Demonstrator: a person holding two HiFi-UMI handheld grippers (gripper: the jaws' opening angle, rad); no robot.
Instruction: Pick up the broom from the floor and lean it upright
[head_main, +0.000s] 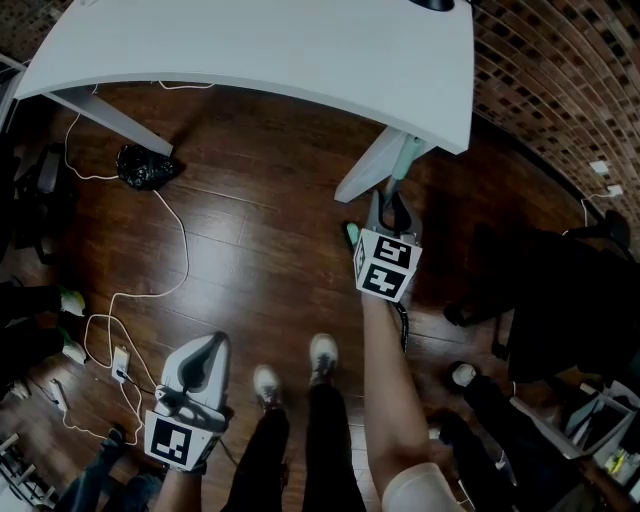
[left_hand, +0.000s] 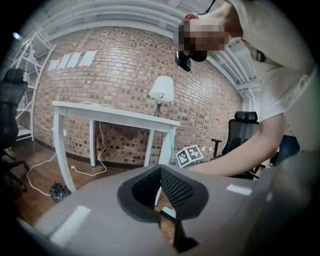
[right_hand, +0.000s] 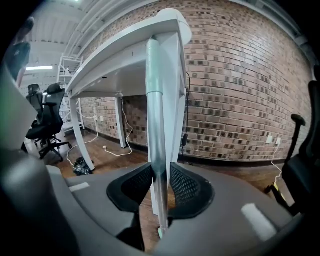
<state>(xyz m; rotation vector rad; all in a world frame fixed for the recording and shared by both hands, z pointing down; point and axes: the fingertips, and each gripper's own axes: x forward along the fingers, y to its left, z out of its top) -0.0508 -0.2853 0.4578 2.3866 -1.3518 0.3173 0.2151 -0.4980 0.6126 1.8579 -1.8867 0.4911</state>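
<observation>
Broom handle (right_hand: 156, 110) stands upright against the white table (right_hand: 115, 55) between the right gripper's (right_hand: 161, 170) slightly parted jaws; the left gripper's (left_hand: 160, 170) are pressed together.

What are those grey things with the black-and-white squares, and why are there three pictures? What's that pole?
A person holds a grabbing tool in each hand. One picture comes from a camera on their head, looking down at the floor; the others ride on each tool. The squared cubes are part of the tools. The left gripper has its fingers together, empty. The pole is a broom handle, upright by the white table, between the slightly parted fingers of the right gripper. White cables and a black bag lie on the floor.
</observation>
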